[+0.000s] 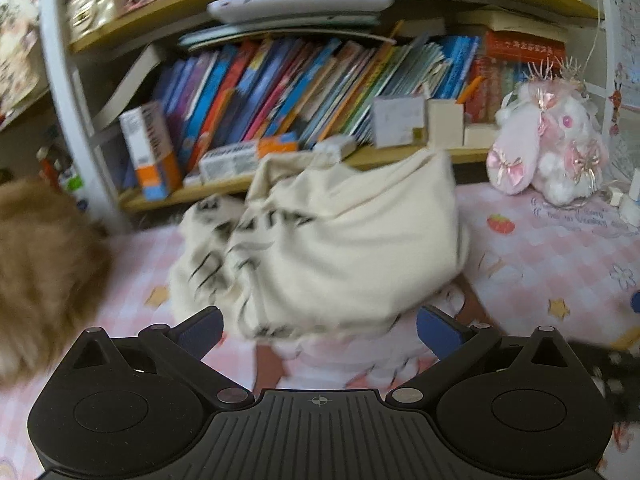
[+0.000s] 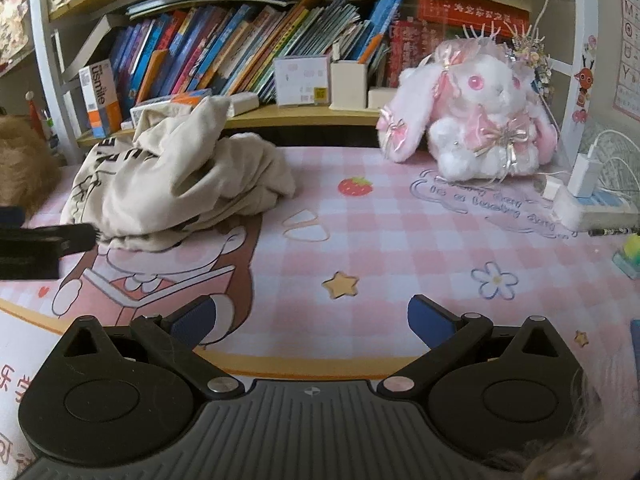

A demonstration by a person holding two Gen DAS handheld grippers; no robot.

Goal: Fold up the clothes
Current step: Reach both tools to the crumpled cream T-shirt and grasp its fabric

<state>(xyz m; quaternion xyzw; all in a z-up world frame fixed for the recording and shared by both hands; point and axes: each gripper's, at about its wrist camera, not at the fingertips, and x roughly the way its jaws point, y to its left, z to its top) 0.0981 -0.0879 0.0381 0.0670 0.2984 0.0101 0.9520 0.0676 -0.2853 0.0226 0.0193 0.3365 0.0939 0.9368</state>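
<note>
A cream garment [image 1: 340, 240] with black lettering lies bunched in a heap on the pink checked table mat [image 1: 540, 256]. My left gripper [image 1: 320, 330] is open, its blue-padded fingers [image 1: 202, 330] spread just in front of the heap's near edge, with nothing between them. In the right wrist view the same cream garment [image 2: 180, 188] sits crumpled at the back left of the mat [image 2: 400, 240]. My right gripper [image 2: 312, 320] is open and empty, well to the right of the heap. The left gripper's dark body [image 2: 40, 240] pokes in beside the heap.
A bookshelf [image 2: 240, 52] full of books runs along the back. A pink and white plush rabbit [image 2: 476, 120] sits at the back right, next to a power strip with a charger [image 2: 588, 196]. A brown furry thing [image 1: 44, 272] lies at the left edge.
</note>
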